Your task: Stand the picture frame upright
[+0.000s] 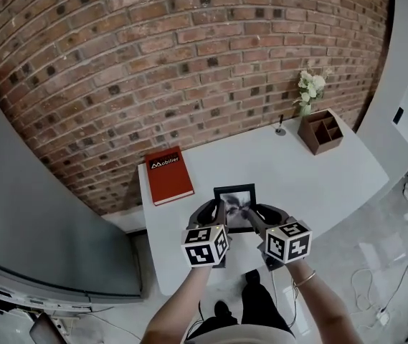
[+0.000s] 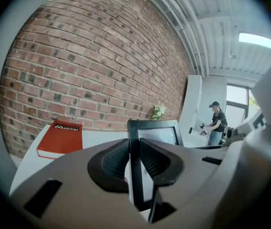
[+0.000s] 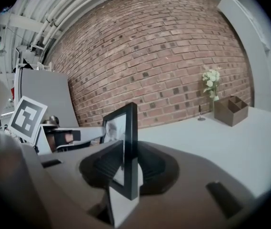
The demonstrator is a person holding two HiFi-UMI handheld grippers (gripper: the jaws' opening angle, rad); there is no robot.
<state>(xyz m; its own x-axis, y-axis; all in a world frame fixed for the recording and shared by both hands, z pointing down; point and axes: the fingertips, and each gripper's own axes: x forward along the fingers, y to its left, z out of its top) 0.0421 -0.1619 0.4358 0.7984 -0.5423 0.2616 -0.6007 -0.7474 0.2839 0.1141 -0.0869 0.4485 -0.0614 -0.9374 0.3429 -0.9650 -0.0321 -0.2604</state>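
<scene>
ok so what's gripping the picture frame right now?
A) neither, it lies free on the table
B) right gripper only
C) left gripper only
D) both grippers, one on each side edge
D: in its own view the left gripper has its jaws closed on one side edge of the picture frame, and the right gripper is clamped on the opposite edge.

Red book [image 1: 168,175] is lying left of centre on white table [image 1: 311,174]; organizer [image 1: 320,131] and flowers [image 1: 310,90] are sitting upper right; brick wall [image 1: 153,49] is filling top.
</scene>
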